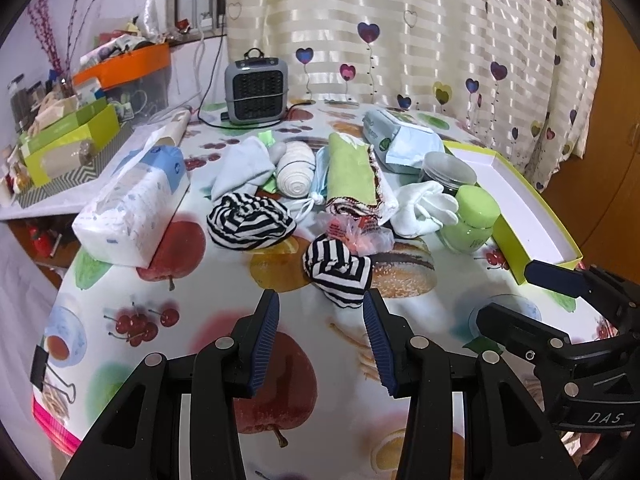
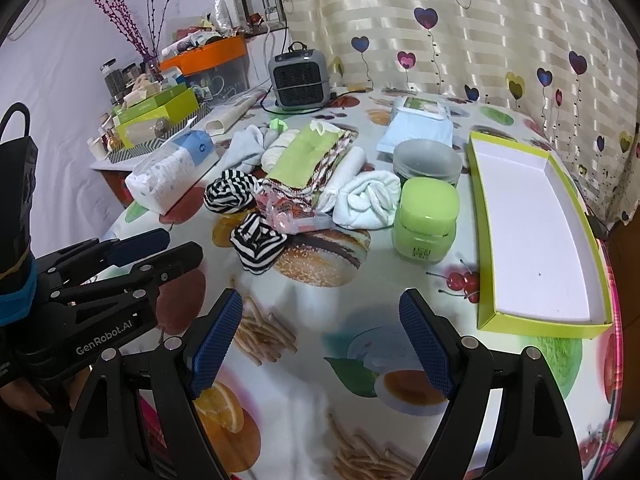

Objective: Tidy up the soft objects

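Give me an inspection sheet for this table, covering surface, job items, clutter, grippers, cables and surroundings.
Surface: fruit-print tablecloth.
Job's things: two striped socks, white gloves, green towel, light blue cloth; green tray holds nothing.
Clutter: green jar, tissue pack, pink wrapper.
Grippers: left gripper and right gripper open, holding nothing.
Cables: heater cord at rear.
Surroundings: heart-print curtain, crowded side shelf.

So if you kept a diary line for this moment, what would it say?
left gripper: open, empty | right gripper: open, empty | nearest striped sock ball: on table | green tray: empty
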### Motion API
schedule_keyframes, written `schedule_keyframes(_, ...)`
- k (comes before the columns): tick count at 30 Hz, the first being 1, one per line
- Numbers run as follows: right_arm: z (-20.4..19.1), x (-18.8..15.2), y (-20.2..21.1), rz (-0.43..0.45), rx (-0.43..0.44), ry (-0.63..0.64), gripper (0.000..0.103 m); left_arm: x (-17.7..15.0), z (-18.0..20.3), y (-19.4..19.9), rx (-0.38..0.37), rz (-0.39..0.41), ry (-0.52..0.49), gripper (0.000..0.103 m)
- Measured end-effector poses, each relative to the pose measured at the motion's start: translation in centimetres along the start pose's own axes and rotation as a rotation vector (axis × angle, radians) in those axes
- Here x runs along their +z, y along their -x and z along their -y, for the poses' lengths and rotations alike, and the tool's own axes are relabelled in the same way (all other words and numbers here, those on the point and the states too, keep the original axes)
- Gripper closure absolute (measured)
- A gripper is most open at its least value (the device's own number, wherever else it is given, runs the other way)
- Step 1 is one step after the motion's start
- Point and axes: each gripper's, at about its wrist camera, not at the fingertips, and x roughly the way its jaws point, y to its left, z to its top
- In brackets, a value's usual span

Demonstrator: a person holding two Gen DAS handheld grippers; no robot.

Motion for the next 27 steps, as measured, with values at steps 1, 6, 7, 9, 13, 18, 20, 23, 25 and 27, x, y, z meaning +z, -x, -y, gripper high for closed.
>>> schedule_keyframes(1, 0.0, 0.1, 0.0, 0.000, 0.004, -0.001, 0.022, 0.0, -0.1, 0.0, -0.001, 0.004, -0.001, 0.060)
schedule_keyframes(6, 0.1, 1.0, 0.7, 0.001, -0.014, 0.024, 0.022, 0.6, 0.2, 0.6, 0.035, 0.020, -0.059, 0.060)
schedule_keyframes(7, 0.3, 1.1, 0.9, 0.006, -0.011, 0.018, 0.022, 0.8, -0.2, 0.9, 0.019, 0.025, -0.038, 0.060)
schedule_keyframes(9, 0.4, 1.1, 1.2, 0.012, -0.014, 0.017, 0.022, 0.8, -0.1, 0.8, 0.018, 0.027, -0.042, 0.060)
schedule_keyframes(13, 0.2, 0.9, 1.0, 0.019, -0.006, 0.011, 0.022, 0.9, -0.4, 0.2, 0.010, 0.000, -0.018, 0.060)
schedule_keyframes(18, 0.4, 0.7, 0.5, -0.021, 0.004, 0.015, 0.022, 0.6, -0.6, -0.3, 0.019, -0.009, -0.013, 0.060)
schedule_keyframes(20, 0.7, 0.7, 0.3, -0.028, -0.008, 0.006, 0.022, 0.7, -0.5, -1.0, 0.009, -0.033, -0.010, 0.060)
schedule_keyframes(23, 0.9, 0.7, 0.2, -0.005, 0.005, 0.003, 0.022, 1.1, -0.2, -1.6, 0.013, -0.017, -0.035, 0.060)
schedule_keyframes(25, 1.0, 0.7, 0.0, -0.005, 0.005, -0.005, 0.022, 1.3, -0.1, -1.8, 0.007, -0.026, -0.030, 0.060)
schedule_keyframes(27, 1.2, 0.6, -0.3, -0.016, 0.020, -0.026, 0.022, 1.3, 0.1, -1.9, 0.002, -0.033, -0.051, 0.060)
